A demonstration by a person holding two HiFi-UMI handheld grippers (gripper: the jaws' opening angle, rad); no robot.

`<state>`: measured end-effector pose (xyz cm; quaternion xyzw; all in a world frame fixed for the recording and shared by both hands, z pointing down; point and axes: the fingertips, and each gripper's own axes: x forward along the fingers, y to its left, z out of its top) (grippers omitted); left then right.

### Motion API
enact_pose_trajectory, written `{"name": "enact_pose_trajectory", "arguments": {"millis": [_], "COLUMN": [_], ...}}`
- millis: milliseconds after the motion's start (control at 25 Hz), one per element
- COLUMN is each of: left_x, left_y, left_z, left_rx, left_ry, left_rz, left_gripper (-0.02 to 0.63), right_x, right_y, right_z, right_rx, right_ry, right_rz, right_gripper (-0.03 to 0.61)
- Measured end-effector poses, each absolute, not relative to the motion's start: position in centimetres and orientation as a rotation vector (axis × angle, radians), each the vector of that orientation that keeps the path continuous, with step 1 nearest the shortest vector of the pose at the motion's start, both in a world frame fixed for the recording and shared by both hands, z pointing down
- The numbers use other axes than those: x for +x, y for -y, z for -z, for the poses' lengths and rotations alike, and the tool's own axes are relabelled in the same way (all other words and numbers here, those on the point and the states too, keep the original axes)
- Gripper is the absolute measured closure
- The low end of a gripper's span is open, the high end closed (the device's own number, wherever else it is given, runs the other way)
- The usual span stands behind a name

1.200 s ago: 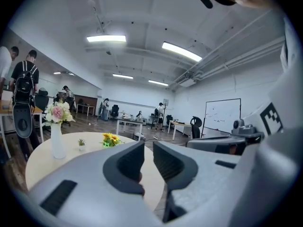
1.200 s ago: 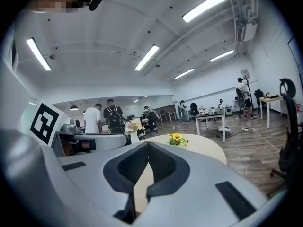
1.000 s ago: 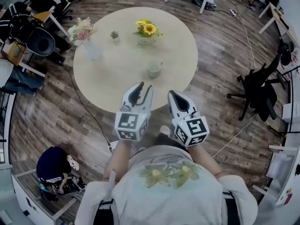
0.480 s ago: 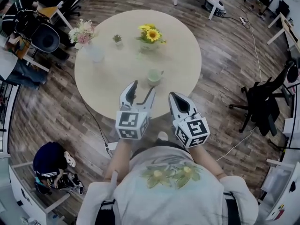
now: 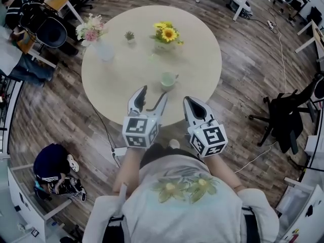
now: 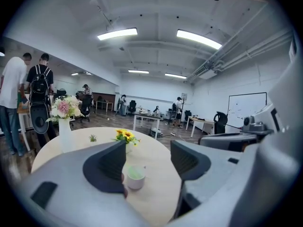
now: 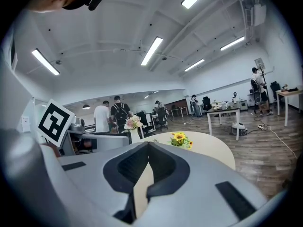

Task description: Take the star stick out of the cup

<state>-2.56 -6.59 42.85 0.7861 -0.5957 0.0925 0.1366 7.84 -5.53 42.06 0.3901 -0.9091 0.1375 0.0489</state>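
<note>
A pale green cup [image 5: 168,80] with a handle stands on the round beige table [image 5: 121,80], towards its near side. Its inside looks green in the left gripper view; I cannot make out a star stick in the cup [image 6: 136,178]. My left gripper [image 5: 153,96] hovers over the table's near edge, just short of the cup. Its jaws have just been opening and now stand apart with nothing between them. The left gripper [image 6: 149,161] frames the cup farther off. My right gripper [image 5: 195,102], to the cup's lower right, is shut and empty; its tips meet in the right gripper [image 7: 149,143] view.
A sunflower vase [image 5: 167,34], a tiny potted plant [image 5: 130,36] and a white vase of pink flowers [image 5: 93,32] stand at the table's far side. People and chairs are at the left, a black office chair [image 5: 283,115] at the right, a cable on the wooden floor.
The left gripper's jaws have spread apart. Both grippers have moved forward over the table's near edge, closer to the cup.
</note>
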Motion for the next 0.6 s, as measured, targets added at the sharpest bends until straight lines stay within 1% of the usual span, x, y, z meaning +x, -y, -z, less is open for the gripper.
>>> {"name": "enact_pose_trajectory", "arguments": {"millis": [320,600], "left_x": [-3.4,-4.3], "left_y": [6.4,8.4], "left_z": [-43.6,-44.1], "left_rx": [2.252,2.252], "left_ry": [1.712,1.678], "left_rz": [-0.248,-0.261], "left_gripper": [0.336,0.336], "right_x": [6.7,6.2], "right_y": [5.3,6.4], "right_z": [-42.5,-42.8], "right_rx": [1.168,1.196], "right_ry": [2.766,2.735], "right_rz": [-0.433,-0.437], "right_gripper": [0.562,0.562]}}
